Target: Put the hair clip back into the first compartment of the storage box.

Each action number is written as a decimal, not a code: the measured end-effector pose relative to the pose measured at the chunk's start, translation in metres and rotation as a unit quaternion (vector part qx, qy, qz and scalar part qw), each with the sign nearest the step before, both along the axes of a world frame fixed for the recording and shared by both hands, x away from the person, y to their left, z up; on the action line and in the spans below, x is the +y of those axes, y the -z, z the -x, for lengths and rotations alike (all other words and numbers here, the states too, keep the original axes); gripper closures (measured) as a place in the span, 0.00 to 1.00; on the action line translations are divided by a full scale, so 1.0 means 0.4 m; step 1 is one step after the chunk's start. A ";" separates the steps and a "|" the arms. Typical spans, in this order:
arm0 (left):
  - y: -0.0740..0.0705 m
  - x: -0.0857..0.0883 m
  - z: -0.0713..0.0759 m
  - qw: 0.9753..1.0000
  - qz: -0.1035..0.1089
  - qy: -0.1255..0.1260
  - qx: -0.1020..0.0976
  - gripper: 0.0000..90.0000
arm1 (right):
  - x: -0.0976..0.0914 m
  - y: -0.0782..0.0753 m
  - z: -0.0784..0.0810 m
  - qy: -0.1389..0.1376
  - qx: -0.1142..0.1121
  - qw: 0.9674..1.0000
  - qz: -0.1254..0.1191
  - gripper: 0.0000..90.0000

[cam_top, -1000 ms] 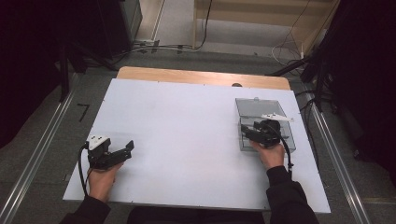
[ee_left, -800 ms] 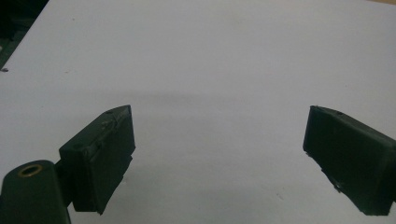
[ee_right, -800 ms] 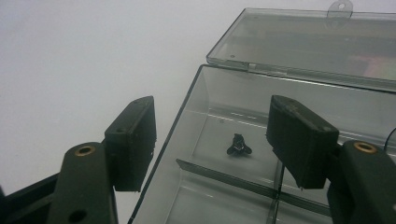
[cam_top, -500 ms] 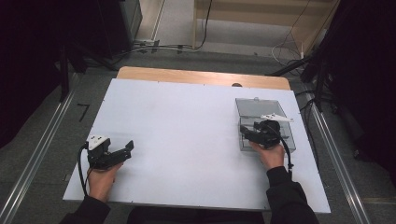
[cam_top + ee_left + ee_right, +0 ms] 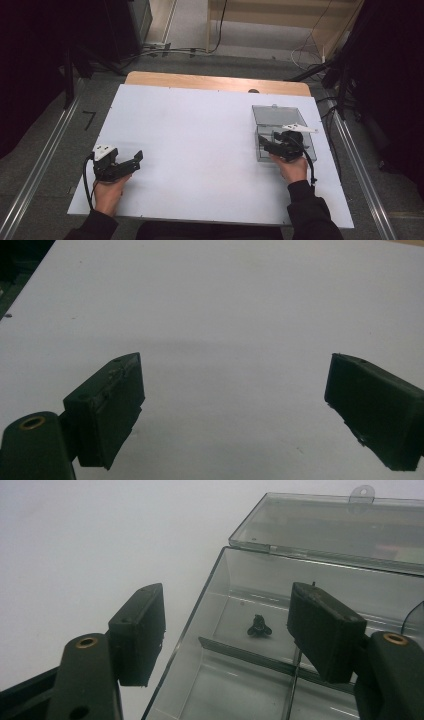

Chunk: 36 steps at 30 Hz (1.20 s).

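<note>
A clear plastic box (image 5: 274,116) with its lid folded back lies at the right of the white table (image 5: 200,125). In the right gripper view a small black part (image 5: 259,626) rests on the floor of a far compartment of the box (image 5: 325,525). My right gripper (image 5: 230,594) hangs over the box's near left corner (image 5: 266,146). Its jaws have just been opening and now stand wide, straddling the box's left wall without pressing on it. My left gripper (image 5: 134,164) rests low near the front left, open (image 5: 237,365), with bare table between its jaws.
Thin dividers (image 5: 250,652) split the box into compartments. A wooden strip (image 5: 215,82) runs along the table's far edge. Metal rails (image 5: 45,160) flank the table on the floor, and cables (image 5: 170,50) lie beyond it.
The right gripper has shifted very slightly at the box. The left hand has kept still.
</note>
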State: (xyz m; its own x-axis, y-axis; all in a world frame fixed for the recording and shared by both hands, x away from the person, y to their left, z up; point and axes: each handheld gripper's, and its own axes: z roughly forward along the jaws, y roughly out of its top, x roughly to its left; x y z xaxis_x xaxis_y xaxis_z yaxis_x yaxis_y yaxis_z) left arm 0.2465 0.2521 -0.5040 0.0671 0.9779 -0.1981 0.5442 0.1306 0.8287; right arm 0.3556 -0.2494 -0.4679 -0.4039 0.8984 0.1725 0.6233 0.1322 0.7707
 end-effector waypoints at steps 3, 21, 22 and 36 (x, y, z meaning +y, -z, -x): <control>-0.001 0.000 0.001 1.000 -0.001 0.001 0.000 0.11 | -0.003 -0.002 0.006 -0.002 -0.001 1.000 0.000 0.33; -0.002 0.001 0.002 1.000 -0.002 0.000 -0.002 0.11 | -0.023 0.001 0.035 -0.002 -0.004 1.000 0.000 0.33; -0.002 0.001 0.002 1.000 -0.001 0.000 -0.002 0.11 | -0.023 0.001 0.038 -0.001 -0.004 1.000 0.000 0.33; -0.002 0.000 0.002 1.000 -0.001 0.001 -0.002 0.11 | -0.033 -0.001 0.059 -0.004 -0.008 1.000 0.000 0.33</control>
